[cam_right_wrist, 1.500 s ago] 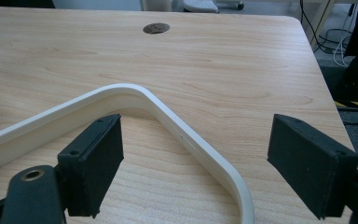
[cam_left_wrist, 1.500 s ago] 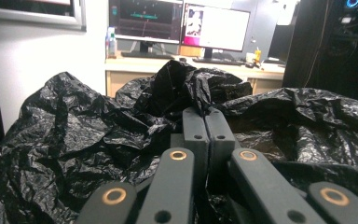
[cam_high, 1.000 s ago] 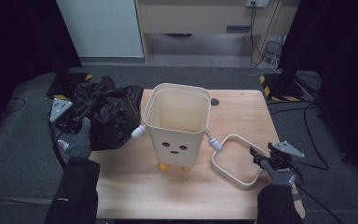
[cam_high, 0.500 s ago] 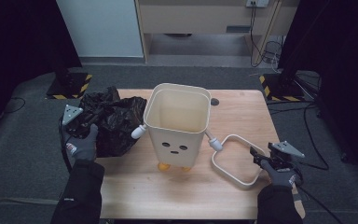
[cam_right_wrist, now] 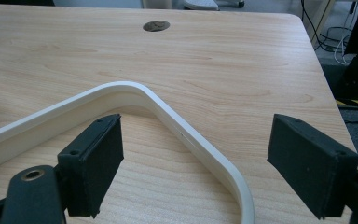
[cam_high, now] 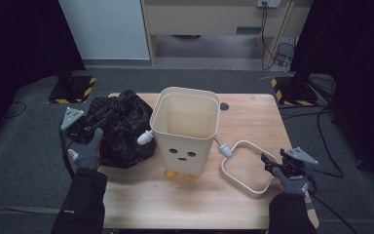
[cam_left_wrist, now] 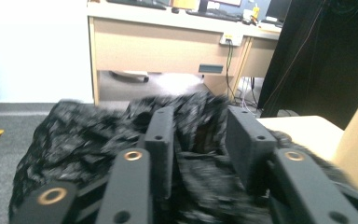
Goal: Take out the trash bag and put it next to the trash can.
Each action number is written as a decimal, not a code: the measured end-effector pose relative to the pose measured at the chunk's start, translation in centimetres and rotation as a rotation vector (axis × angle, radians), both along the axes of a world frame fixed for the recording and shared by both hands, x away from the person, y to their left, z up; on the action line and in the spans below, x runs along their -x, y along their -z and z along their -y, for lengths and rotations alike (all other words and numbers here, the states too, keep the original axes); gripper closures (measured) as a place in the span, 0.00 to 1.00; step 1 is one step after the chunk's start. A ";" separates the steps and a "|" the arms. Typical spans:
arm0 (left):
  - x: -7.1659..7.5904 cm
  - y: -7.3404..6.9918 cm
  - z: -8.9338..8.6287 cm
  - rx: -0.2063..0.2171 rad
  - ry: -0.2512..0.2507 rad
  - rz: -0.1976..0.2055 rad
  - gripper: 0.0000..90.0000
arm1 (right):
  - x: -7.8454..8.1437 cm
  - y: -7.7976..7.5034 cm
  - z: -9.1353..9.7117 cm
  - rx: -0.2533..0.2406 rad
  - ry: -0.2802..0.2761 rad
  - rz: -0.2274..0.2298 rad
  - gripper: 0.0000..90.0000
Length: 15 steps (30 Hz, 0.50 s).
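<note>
A crumpled black plastic bag (cam_high: 121, 126) lies on the left of the wooden table (cam_high: 243, 117), against a cream bin (cam_high: 185, 131) with a face, white arms and orange feet. My left gripper (cam_high: 96, 122) sits at the bag's left side. Its jaws have just been opening, and they now stand apart with bag folds (cam_left_wrist: 74, 135) loose between them around my left gripper (cam_left_wrist: 196, 126). A cream rounded ring (cam_high: 247, 143) lies flat to the right of the bin. My right gripper (cam_high: 269, 165) is open, and one corner of the ring (cam_right_wrist: 135, 91) runs between the jaws of my right gripper (cam_right_wrist: 196, 128), untouched.
The bin stands upright and open-topped at mid table. A round cable hole (cam_high: 224, 106) marks the far table top (cam_right_wrist: 121, 42). Black stands with yellow-striped bases (cam_high: 70, 90) flank the table, and a desk (cam_left_wrist: 168, 42) lies beyond it.
The left hand has shifted slightly right toward the bin. The black bag has drawn in from the table's left edge and sits bunched nearer the front. The right hand has not moved.
</note>
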State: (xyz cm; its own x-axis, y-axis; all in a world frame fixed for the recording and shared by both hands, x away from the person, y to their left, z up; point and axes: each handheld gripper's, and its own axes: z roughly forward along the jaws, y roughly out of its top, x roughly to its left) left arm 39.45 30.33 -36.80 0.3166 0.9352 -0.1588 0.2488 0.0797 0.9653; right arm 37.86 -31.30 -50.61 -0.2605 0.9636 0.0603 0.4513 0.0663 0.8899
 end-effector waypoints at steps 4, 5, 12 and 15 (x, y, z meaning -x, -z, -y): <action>0.6 -0.8 0.3 -0.010 0.018 0.018 0.60 | 0.0 0.0 0.0 -0.002 0.000 -0.001 0.20; 0.8 -1.0 0.5 -0.009 0.025 0.016 0.59 | 0.0 -0.1 -0.1 -0.003 0.000 -0.002 0.20; 2.6 -1.3 1.1 -0.024 0.051 0.019 0.50 | 0.0 0.0 0.0 0.000 0.002 0.000 0.20; 3.5 -1.3 1.4 -0.038 0.060 0.021 0.47 | 0.1 -0.1 0.0 0.005 0.001 -0.005 0.21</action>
